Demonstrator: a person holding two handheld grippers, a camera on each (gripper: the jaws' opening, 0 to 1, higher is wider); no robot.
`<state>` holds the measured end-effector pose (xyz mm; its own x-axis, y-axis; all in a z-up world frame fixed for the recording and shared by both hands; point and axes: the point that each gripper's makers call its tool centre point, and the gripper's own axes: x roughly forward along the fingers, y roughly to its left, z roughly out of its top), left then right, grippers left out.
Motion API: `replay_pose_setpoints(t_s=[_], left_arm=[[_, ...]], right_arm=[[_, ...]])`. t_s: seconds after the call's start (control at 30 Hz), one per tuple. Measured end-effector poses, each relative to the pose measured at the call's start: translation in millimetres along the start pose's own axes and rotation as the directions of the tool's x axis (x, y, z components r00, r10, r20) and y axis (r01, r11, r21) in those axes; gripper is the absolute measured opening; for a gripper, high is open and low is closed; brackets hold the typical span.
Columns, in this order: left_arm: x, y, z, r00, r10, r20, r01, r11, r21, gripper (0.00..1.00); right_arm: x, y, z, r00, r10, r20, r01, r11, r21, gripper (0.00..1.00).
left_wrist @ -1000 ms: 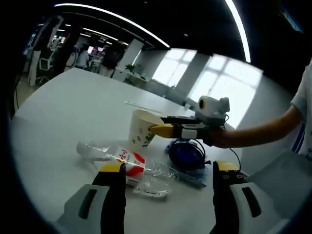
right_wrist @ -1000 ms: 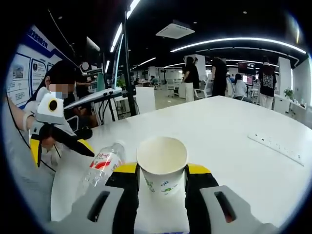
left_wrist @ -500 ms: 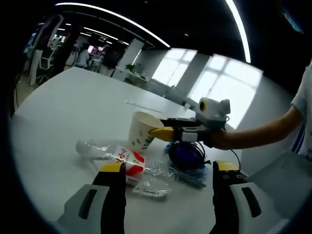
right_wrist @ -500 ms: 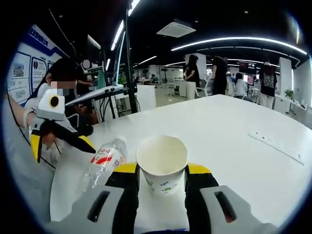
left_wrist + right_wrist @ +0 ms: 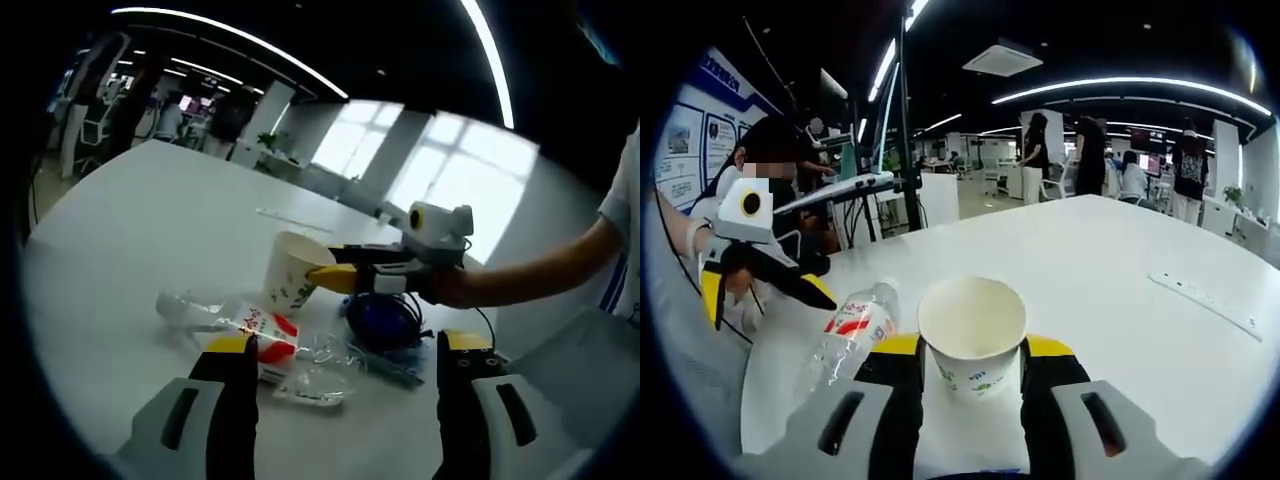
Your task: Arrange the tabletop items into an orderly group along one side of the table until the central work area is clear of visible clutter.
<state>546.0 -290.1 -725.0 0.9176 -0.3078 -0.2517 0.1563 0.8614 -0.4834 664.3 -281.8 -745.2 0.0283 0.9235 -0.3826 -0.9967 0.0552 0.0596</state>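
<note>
Clearly the right claw [image 5: 972, 352] has its jaws closed against the sides of the paper cup [image 5: 971, 330], which stands upright between them with its mouth open to the room. From the left gripper view the same cup [image 5: 293, 268] sits on the white bench [image 5: 130, 220], the right claw [image 5: 335, 276] reaching in from the right with a yellow tip at the cup's side.

The left claw [image 5: 345, 345] hangs wide open and holds nothing. Just beyond its jaws lies a clear plastic bottle [image 5: 245, 325] on its side, red-and-white label up, with the cup just behind it. Right of the bottle, near the bench edge, rests a blue headset [image 5: 383, 318] with its cable. In the right gripper view the bottle [image 5: 850, 335] lies just left of the cup, and a white power strip [image 5: 1208, 300] lies well apart at the far right.

Whether the cup is resting on the bench or lifted off it, I cannot tell.

The risks, as I judge them: a paper cup is soft, so a hard squeeze could crush its wall and let it slip or tip. The bottle lies close beside it; sliding the cup sideways could knock the bottle, which would roll toward the centre or off the edge. The headset cable might also snag a passing jaw.
</note>
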Motion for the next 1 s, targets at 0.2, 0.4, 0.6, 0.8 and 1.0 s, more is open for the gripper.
replay_pose_setpoints(t_s=[0.2, 0.4, 0.6, 0.8, 1.0], left_arm=[[-0.5, 2.3, -1.8, 1.0, 0.02, -0.019, -0.019, 0.998, 0.051, 0.73], [-0.5, 9.7, 8.4, 0.997, 0.071, 0.012, -0.072, 0.99, 0.123, 0.78], [0.6, 15.0, 11.5, 0.995, 0.1, 0.017, -0.101, 0.983, 0.155, 0.84], [1.5, 17.8, 10.2, 0.994, 0.105, 0.014, -0.106, 0.985, 0.135, 0.88], [-0.1, 19.9, 12.1, 0.994, 0.106, 0.021, -0.108, 0.987, 0.115, 0.89]], right_arm=[[0.7, -0.3, -0.3, 1.0, 0.0, -0.002, 0.0, 1.0, -0.003, 0.35], [1.3, -1.2, -0.5, 1.0, 0.0, -0.004, 0.0, 1.0, -0.005, 0.35], [1.0, -1.1, -0.9, 1.0, -0.003, -0.005, 0.003, 1.0, -0.006, 0.36], [0.6, -0.6, -3.2, 1.0, -0.003, -0.012, 0.003, 1.0, -0.014, 0.36], [-2.0, 0.4, -6.0, 1.0, -0.007, -0.017, 0.007, 1.0, -0.008, 0.36]])
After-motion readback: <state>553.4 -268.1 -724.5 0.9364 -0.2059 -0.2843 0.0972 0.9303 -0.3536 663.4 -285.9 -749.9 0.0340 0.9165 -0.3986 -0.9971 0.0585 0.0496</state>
